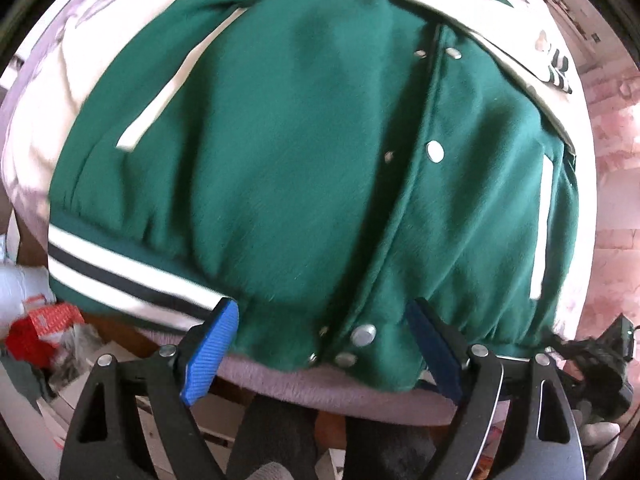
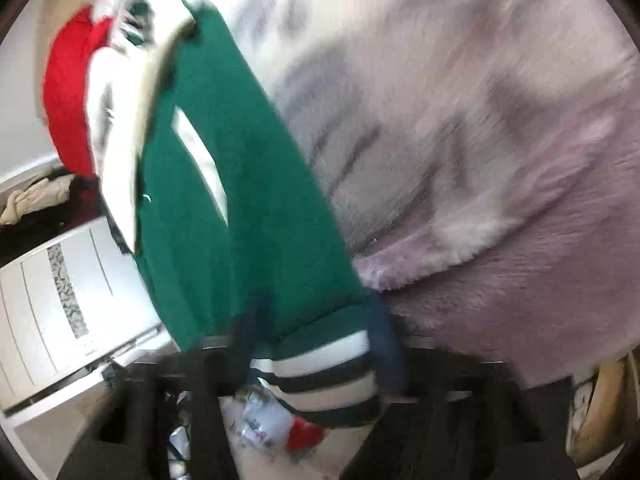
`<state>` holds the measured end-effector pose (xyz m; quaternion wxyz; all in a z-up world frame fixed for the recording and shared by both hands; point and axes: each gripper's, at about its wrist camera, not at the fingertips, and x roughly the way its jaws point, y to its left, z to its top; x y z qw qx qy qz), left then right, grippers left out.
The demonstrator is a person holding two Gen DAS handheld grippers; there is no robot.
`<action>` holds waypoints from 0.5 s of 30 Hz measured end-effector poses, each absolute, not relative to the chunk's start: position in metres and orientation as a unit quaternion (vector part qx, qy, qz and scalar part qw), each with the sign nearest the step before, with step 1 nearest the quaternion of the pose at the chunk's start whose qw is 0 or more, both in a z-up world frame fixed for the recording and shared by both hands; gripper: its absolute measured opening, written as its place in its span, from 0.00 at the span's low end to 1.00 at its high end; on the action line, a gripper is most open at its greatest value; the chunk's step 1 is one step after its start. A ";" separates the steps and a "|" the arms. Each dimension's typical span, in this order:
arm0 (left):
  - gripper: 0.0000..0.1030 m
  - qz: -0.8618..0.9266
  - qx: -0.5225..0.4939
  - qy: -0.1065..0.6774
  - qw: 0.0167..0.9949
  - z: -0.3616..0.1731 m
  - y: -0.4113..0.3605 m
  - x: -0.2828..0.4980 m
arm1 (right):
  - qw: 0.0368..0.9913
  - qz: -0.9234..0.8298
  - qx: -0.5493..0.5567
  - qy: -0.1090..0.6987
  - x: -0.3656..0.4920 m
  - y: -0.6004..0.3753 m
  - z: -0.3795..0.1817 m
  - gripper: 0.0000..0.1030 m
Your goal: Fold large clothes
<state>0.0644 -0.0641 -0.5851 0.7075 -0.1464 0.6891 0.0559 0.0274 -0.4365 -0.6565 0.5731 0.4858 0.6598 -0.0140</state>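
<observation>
Jacket [image 1: 304, 168] hem under wide-open left claw [image 1: 320, 340], striped band pinched in right claw [image 2: 316, 360].

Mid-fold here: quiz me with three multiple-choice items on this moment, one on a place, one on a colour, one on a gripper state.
1. The jacket lies on:
A. a pinkish fleece blanket
B. a bare wooden floor
C. a glass table

2. The jacket's body is:
A. navy
B. green
C. yellow

3. The left gripper is:
A. shut on a sleeve
B. open over the hem
C. out of view

Answers:
1 A: the fuzzy pinkish blanket spreads under and beside the jacket.
2 B: green cloth with white pocket trim and metal snaps.
3 B: its blue pads stand wide apart on either side of the snap placket at the hem.
</observation>
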 end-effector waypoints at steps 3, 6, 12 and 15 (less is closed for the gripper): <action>0.84 0.047 -0.139 0.691 0.708 -0.586 -0.075 0.069 | 0.573 -0.060 0.477 0.664 0.020 -0.445 -0.656 0.17; 0.84 0.041 -0.118 0.697 0.706 -0.590 -0.082 0.068 | 0.579 -0.076 0.451 0.675 0.020 -0.450 -0.656 0.16; 0.84 0.044 -0.114 0.704 0.700 -0.591 -0.101 0.074 | 0.561 -0.022 0.402 0.723 0.052 -0.434 -0.651 0.29; 0.84 0.039 -0.109 0.703 0.702 -0.590 -0.101 0.080 | 0.554 -0.006 0.421 0.718 0.058 -0.446 -0.631 0.46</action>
